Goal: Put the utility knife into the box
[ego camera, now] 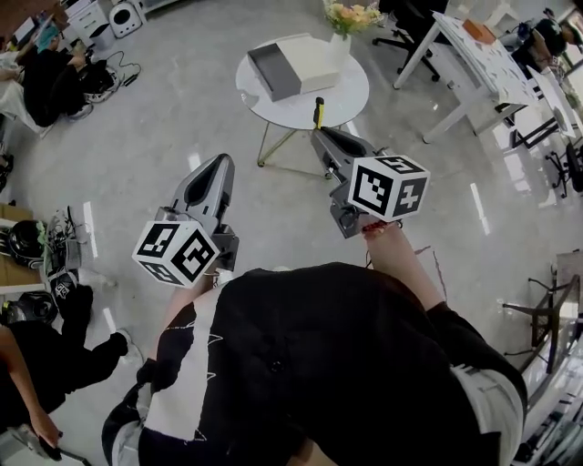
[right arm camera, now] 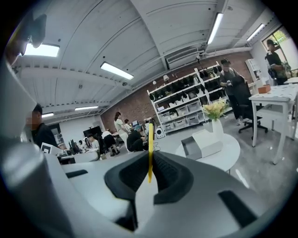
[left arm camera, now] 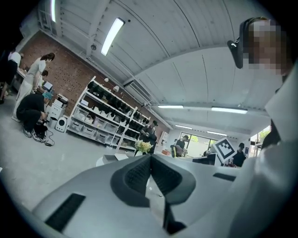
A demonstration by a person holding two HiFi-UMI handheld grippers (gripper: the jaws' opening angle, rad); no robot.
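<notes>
So the right tool [ego camera: 321, 133] is clamped on the utility knife [ego camera: 319, 113]. In the right gripper view the jaws pinch the thin yellow body edge-on, and the knife [right arm camera: 150, 148] sticks up out of the tips. From the head view it's yellow and black and is held up in the air, lined up with the near edge of the round white worktop [ego camera: 353, 87]. So it isn't in the box [ego camera: 305, 56].

The box sits on the far-left part of that worktop. It's white with a grey section along its left side, and I can't tell whether that's a lid or the inside. Right beside it, on the far right, is a vase of flowers [ego camera: 346, 20]. In the right gripper view the box [right arm camera: 201, 144] shows to the right of the knife, with the flowers [right arm camera: 214, 110] just behind it.

The left tool [ego camera: 221, 162] is closed with nothing in it. In the left gripper view its jaws [left arm camera: 150, 159] meet in one tight seam. It hangs over the shiny grey floor [ego camera: 164, 118], to the left of the worktop and nearer than it, well apart from the right tool.

The background is a busy workshop with shelves [right arm camera: 186, 100] against a brick wall, a white desk [ego camera: 492, 55] far right, and a few people around.
</notes>
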